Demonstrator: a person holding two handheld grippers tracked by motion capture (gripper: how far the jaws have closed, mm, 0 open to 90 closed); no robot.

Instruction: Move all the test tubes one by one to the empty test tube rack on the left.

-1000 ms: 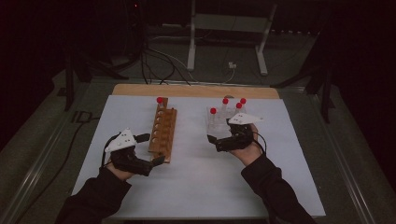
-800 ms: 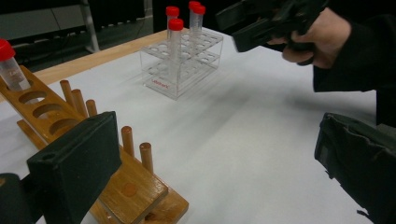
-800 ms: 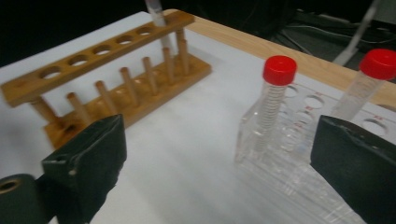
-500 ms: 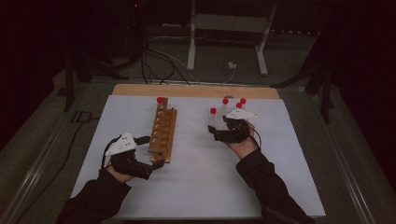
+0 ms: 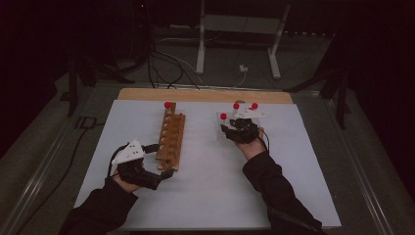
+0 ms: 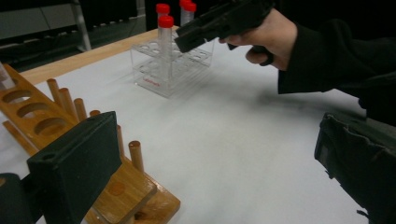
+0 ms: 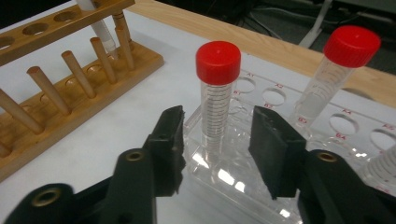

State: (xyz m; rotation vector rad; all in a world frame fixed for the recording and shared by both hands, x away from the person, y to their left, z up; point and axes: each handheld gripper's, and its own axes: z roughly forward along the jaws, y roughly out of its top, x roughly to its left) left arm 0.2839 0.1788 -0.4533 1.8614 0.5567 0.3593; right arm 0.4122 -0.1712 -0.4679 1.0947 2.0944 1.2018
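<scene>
Since the earlier frame the right gripper [image 7: 217, 140] has slid in toward the clear plastic tube rack [image 7: 299, 154], its jaws just closing around the red-capped graduated tube [image 7: 215, 100] at the rack's near corner; gaps remain, so nothing is gripped yet. The long wooden peg rack [image 5: 171, 139] lies lengthwise, and the left gripper [image 5: 161, 161] brackets its near end with jaws parted, probably to steady it as the receiving rack.

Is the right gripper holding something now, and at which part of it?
Not yet. The right gripper has just been closing around the red-capped tube in the clear rack, level with its lower body, but gaps remain.
</scene>
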